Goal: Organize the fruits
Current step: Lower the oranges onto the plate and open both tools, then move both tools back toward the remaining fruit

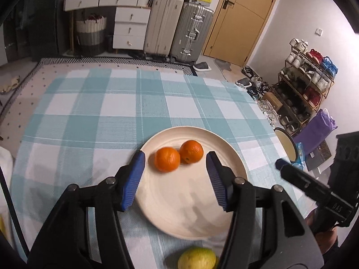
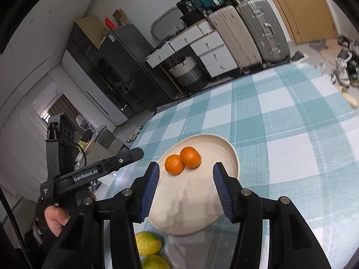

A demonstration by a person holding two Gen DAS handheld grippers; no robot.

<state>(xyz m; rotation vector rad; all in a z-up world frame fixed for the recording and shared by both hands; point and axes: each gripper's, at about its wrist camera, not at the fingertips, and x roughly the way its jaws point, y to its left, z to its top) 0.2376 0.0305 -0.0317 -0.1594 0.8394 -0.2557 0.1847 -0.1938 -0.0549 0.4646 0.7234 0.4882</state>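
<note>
Two small oranges (image 1: 178,158) lie touching each other on a cream plate (image 1: 193,219) on the checked tablecloth; they also show in the right wrist view (image 2: 182,160) on the plate (image 2: 190,210). My left gripper (image 1: 175,157) is open and empty, its blue pads either side of the oranges, above the plate. My right gripper (image 2: 185,170) is open and empty, just short of the oranges. A yellow-green citrus fruit (image 1: 197,259) lies on the cloth near the plate's front edge; two such fruits (image 2: 148,244) show in the right wrist view.
The right gripper's finger (image 1: 303,179) enters the left view from the right; the left gripper (image 2: 101,170) shows at the left of the right view. A round bowl (image 1: 286,145) sits at the table's right edge. Suitcases (image 1: 179,27) and a shoe rack (image 1: 303,83) stand beyond the table.
</note>
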